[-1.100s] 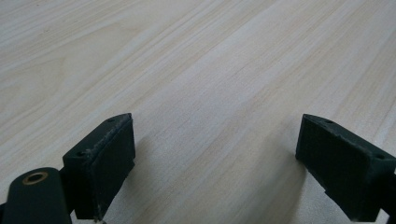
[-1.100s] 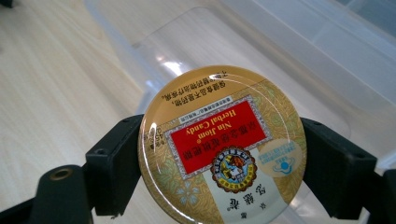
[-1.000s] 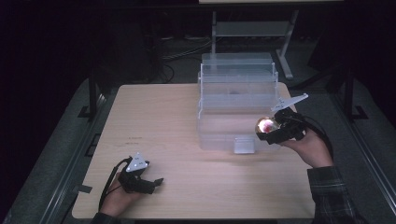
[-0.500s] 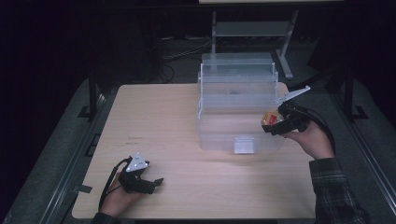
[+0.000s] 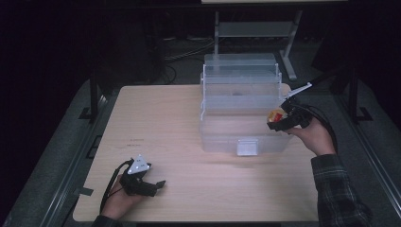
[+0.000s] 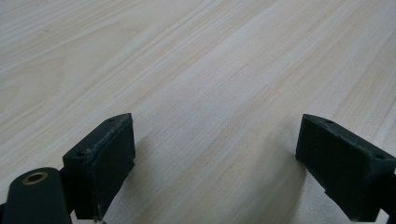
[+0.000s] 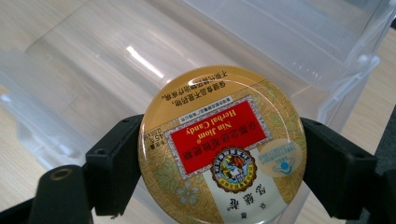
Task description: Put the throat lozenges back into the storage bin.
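Gold candy tin (image 7: 223, 148) clamped in right tongs (image 7: 223, 168), over clear box (image 5: 243, 111)

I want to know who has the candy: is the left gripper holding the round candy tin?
No, the left gripper is open over bare table, while the right gripper clamps the candy tin.

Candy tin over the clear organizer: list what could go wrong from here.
1. The right gripper pinches the round candy tin only at its curved rim, so it may slip or pivot out.
2. The tin hangs at the right edge of the clear tiered organizer; released here, it could clip the wall and fall onto the table.
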A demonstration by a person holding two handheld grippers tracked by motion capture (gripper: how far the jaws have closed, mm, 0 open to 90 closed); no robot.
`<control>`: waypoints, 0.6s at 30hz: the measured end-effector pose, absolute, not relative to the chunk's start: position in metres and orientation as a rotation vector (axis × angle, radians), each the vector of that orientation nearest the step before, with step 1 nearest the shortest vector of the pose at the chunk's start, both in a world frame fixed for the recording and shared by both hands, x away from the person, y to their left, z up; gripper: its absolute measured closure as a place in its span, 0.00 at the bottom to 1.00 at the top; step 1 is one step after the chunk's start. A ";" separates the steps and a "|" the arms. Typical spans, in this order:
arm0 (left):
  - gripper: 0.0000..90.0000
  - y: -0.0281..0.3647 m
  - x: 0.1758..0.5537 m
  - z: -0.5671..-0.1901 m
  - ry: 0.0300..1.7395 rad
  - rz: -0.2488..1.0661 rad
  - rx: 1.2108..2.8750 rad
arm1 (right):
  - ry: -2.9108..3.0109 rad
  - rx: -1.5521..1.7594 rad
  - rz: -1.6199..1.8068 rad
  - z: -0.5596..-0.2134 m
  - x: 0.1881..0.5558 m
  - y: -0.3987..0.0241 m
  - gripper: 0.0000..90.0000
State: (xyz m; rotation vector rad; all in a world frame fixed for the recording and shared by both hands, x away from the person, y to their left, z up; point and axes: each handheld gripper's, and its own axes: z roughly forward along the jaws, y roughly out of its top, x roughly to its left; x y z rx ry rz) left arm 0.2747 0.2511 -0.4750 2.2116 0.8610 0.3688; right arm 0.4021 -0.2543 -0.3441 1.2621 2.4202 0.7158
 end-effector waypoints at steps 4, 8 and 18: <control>0.12 0.251 0.275 -0.475 0.861 0.369 2.212 | 2.423 1.280 0.712 -0.349 0.405 -0.256 0.22; 0.12 0.251 0.275 -0.475 0.861 0.369 2.212 | 2.427 1.286 0.703 -0.352 0.407 -0.257 0.22; 0.12 0.251 0.275 -0.475 0.861 0.369 2.212 | 2.445 1.303 0.695 -0.357 0.408 -0.257 0.21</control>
